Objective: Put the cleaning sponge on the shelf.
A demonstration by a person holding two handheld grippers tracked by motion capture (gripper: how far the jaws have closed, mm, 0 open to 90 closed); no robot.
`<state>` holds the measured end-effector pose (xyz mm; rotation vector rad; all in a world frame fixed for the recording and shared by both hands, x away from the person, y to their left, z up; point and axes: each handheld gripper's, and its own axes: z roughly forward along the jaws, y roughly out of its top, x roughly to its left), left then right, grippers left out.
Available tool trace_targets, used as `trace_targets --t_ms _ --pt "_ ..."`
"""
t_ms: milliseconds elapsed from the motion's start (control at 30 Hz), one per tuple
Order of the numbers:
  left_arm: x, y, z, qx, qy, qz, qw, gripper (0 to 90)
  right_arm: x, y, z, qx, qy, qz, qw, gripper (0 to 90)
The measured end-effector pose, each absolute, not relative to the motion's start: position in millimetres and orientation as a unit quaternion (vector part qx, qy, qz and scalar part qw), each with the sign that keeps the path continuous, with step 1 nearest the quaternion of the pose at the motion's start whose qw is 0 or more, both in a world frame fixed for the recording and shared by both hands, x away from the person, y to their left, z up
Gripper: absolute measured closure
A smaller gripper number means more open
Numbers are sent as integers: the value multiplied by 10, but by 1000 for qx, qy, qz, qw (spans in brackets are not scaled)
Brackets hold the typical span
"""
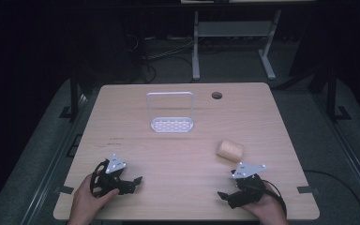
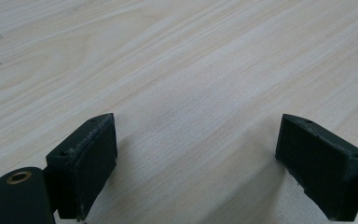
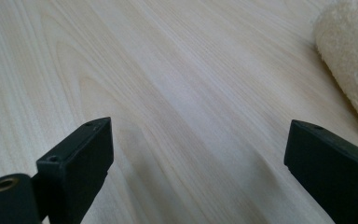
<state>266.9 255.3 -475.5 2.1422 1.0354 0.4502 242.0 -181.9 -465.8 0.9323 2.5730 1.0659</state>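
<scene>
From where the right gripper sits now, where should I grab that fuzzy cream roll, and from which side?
Grip the fuzzy cream roll across its short width at mid-length, probably coming from the near side, where the right gripper already rests open. The roll lies flat on the table, long axis running left-right with a slight tilt, and stands free on every side. It looks soft, so close gently. The left gripper sits farther off.

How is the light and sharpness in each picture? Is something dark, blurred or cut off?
High view: the table is lit evenly, the room behind is nearly black, detail soft. Left gripper view: wood grain sharp, soft shadow under the open hand-held gripper. Right gripper view: the fuzzy roll is cut by the frame edge and slightly blurred.
</scene>
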Motion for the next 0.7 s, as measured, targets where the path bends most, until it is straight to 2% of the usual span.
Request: trace_targets --t_ms 700 --pt "2669 2553 -4755 828 400 174 352 118 2466 -2042 -4644 338 865 353 115 78"
